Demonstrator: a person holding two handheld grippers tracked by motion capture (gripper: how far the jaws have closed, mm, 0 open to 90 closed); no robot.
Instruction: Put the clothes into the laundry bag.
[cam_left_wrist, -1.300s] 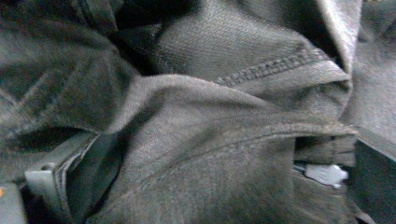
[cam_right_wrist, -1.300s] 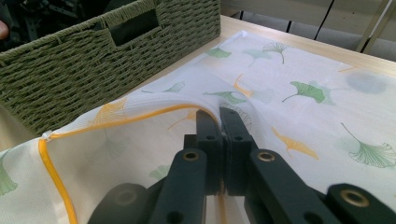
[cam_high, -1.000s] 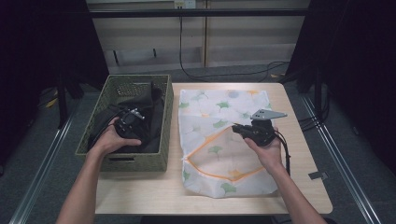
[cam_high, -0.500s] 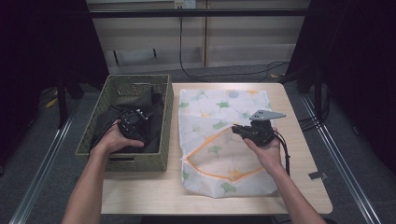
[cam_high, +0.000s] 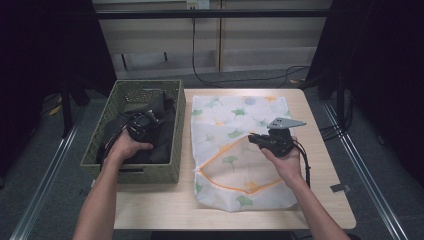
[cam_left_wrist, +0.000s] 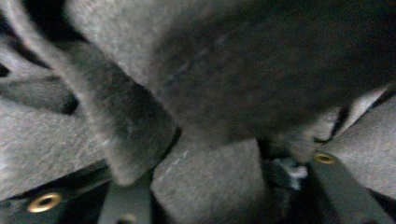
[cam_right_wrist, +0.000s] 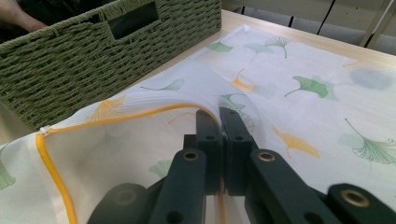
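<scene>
Your left tool (cam_high: 141, 125) is down inside the green woven basket (cam_high: 172, 150), buried in the dark grey cloth (cam_high: 162, 117) that fills it. Its jaws have just been closing, and the left gripper view puts a thick fold of that cloth (cam_left_wrist: 205, 186) between them, but the picture is too blurred and close to tell whether the pads are pressing on it yet. More folds of the same cloth crowd in above and on both sides of the jaws.

Your right tool (cam_high: 257, 140) is clamped tight on the mesh laundry bag (cam_high: 235, 115), white with green and orange leaf print. In the right gripper view the two jaws meet on the upper layer of the bag (cam_right_wrist: 299, 70) right at its orange-trimmed opening (cam_right_wrist: 51, 163), lifting that edge slightly off the layer below.

The bag lies flat on the counter (cam_high: 320, 165), just right of the basket, nearly touching its wall. The basket wall stands between the cloth and the bag's opening, which faces toward the basket side. The basket's handle slot (cam_right_wrist: 133, 18) shows in the near wall.

Around the counter: rails on the floor at both sides, a black cable (cam_high: 240, 80) trailing on the floor behind.
</scene>
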